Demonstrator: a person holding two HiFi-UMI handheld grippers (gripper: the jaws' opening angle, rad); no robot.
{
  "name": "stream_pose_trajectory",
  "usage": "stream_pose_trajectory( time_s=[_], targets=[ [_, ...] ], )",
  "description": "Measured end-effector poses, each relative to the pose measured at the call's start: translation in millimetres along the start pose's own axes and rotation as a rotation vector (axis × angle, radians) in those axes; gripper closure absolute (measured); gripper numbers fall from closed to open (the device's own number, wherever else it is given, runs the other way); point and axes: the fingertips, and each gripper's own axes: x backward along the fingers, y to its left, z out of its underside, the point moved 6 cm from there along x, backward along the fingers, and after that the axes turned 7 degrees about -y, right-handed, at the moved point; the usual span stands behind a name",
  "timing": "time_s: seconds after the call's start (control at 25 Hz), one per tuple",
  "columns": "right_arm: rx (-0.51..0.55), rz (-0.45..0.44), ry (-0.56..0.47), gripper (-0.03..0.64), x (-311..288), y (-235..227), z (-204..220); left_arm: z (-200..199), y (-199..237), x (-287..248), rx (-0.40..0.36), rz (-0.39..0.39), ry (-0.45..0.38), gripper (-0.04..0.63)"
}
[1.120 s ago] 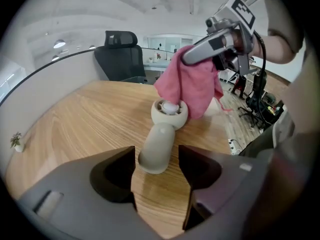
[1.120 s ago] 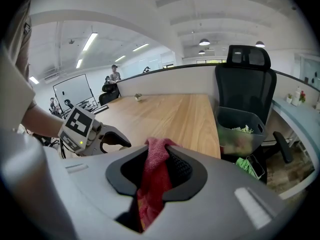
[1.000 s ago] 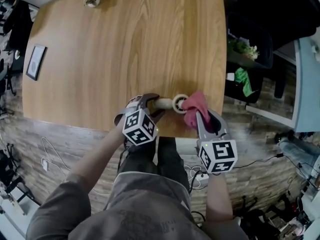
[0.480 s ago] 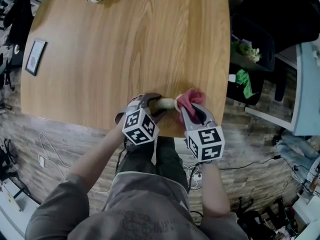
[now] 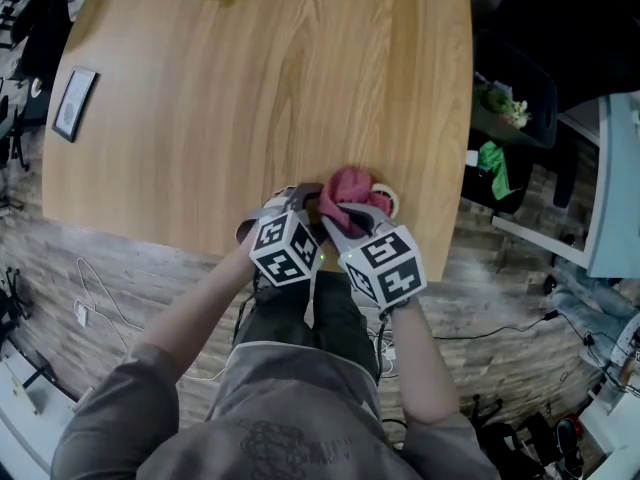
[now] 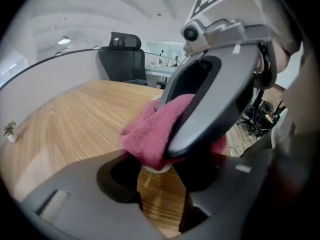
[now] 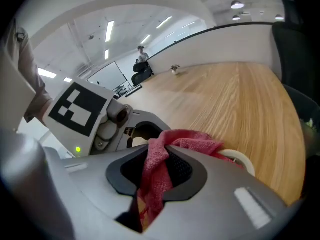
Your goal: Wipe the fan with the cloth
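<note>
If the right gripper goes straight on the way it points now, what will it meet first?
Probably the fan. The right gripper has its tongs shut on the cloth, which lies over the fan just ahead of them. Only the fan's white ring shows, so depth is unclear.

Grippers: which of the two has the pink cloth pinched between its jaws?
The right gripper: the pink cloth is clamped between its jaws. The left gripper has no cloth in its jaws; it grips only the white fan.

At the counter's (image 5: pixel 250 88) six-o'clock edge, the right gripper (image 5: pixel 352 212) holds a bunched pink cloth (image 5: pixel 348 186) over the white fan (image 5: pixel 387 200).
</note>
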Motion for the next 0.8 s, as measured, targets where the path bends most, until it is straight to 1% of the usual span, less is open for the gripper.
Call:
stream_pose_trajectory(
  time_s=[0.12,0.24,0.32,0.44,0.56,0.6,0.64,0.68,0.8],
  targets=[
    [0.061,0.036,0.019,0.543,4.3,-5.2,0.2,-1.3,0.2,-1.0,-0.005,0.003,-0.002,0.399],
    [0.020,0.068,-0.012,0.543,16.7,-16.5,2.0,-1.0,0.2,-1.6,-0.010,0.011,-0.001,0.400],
    [-0.002,0.117,-0.040,0.543,30.8,-27.5,2.3,-1.1,0.0,-2.1,-0.013,0.013,-0.002,0.402],
    [-0.025,0.237,-0.074,0.543,57.2,-50.9,4.4,-1.1,0.0,-2.4,-0.013,0.014,-0.003,0.402],
    [-0.049,0.404,-0.110,0.543,86.6,-79.4,9.1,-0.2,0.3,-1.8,-0.012,0.018,-0.007,0.402],
    [-0.057,0.446,-0.122,0.543,94.1,-86.5,10.8,0.0,0.3,-1.5,-0.011,0.019,-0.008,0.402],
    [-0.067,0.463,-0.132,0.543,98.6,-90.4,12.2,0.0,0.1,-1.1,-0.010,0.019,-0.008,0.402],
    [-0.078,0.456,-0.141,0.543,99.4,-90.6,12.9,0.0,0.0,-0.7,-0.009,0.018,-0.007,0.402],
    [-0.077,0.375,-0.148,0.543,82.5,-72.7,12.0,0.4,0.3,1.2,-0.006,0.014,-0.006,0.402]
  ],
)
